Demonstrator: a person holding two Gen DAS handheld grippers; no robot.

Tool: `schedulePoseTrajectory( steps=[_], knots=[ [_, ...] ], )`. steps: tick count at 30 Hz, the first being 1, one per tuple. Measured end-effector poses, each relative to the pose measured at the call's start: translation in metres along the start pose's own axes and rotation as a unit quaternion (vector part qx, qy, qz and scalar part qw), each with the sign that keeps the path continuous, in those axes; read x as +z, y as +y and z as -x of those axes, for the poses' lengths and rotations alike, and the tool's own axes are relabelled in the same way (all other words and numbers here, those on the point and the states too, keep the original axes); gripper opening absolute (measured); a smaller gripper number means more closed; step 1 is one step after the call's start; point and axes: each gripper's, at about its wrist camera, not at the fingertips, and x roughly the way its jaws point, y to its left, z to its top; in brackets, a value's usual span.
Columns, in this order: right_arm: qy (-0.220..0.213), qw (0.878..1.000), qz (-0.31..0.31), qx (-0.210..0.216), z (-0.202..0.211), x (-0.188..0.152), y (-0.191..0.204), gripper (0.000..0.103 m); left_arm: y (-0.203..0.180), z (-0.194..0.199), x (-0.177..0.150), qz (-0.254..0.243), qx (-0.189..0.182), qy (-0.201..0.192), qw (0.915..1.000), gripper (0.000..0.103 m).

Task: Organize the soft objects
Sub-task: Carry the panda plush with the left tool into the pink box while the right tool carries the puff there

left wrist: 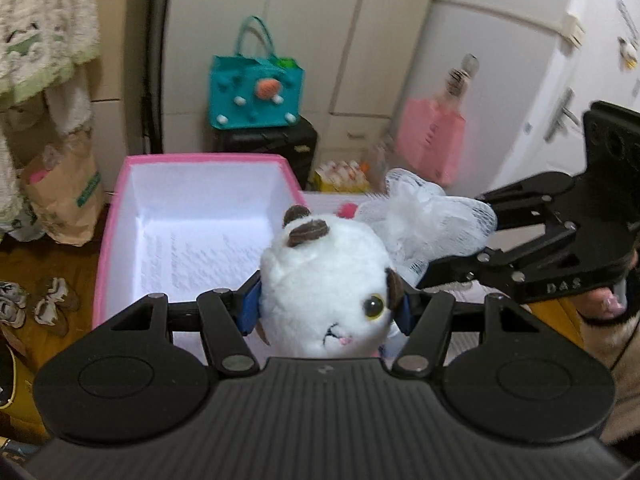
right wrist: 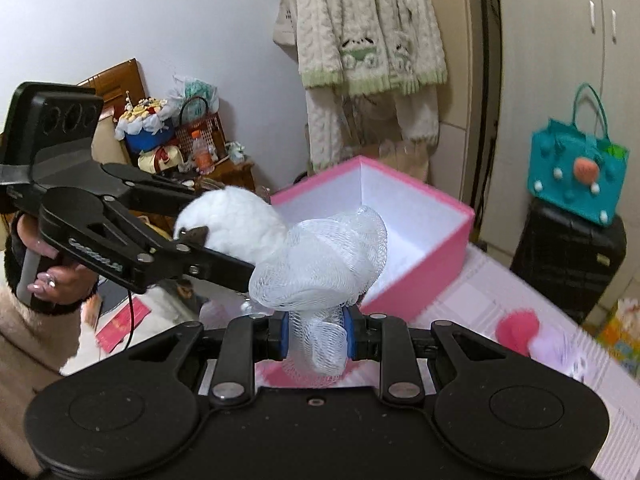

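My left gripper is shut on a white plush toy with brown ears, held in the air just in front of an open pink box with a white inside. The same toy shows in the right wrist view, clamped in the left gripper. My right gripper is shut on a white mesh bath sponge, lifted beside the pink box. In the left wrist view the sponge hangs from the right gripper, close to the toy's right.
A teal felt bag sits on a black suitcase behind the box. A pink fluffy object lies on the checked pink cloth. A paper bag, shoes and hanging knitwear stand around.
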Motion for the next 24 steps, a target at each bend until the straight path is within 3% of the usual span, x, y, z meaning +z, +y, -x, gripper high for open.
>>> schedulePoseTrajectory(
  steps=[4,9,14,20,24],
  knots=[
    [-0.003,0.999,0.032,-0.008,-0.026,0.022,0.001,0.029,0.017,-0.023,0.014,-0.006,0.065,-0.013,0.9978,0.061],
    [0.030,0.993,0.103,-0.043,-0.075,0.041,0.003,0.029,0.036,-0.068,0.027,-0.036,0.135,0.020,0.9899,0.061],
    [0.093,0.983,0.152,-0.046,-0.126,0.046,-0.011,0.029,0.058,-0.106,0.035,-0.062,0.133,0.073,0.9865,0.061],
    [0.144,0.974,0.170,-0.031,-0.160,0.049,-0.029,0.030,0.067,-0.126,0.030,-0.100,0.108,0.097,0.9843,0.062],
    [0.168,0.968,0.184,-0.023,-0.176,0.052,-0.028,0.031,0.067,-0.140,0.032,-0.117,0.119,0.117,0.9789,0.062]
  ],
)
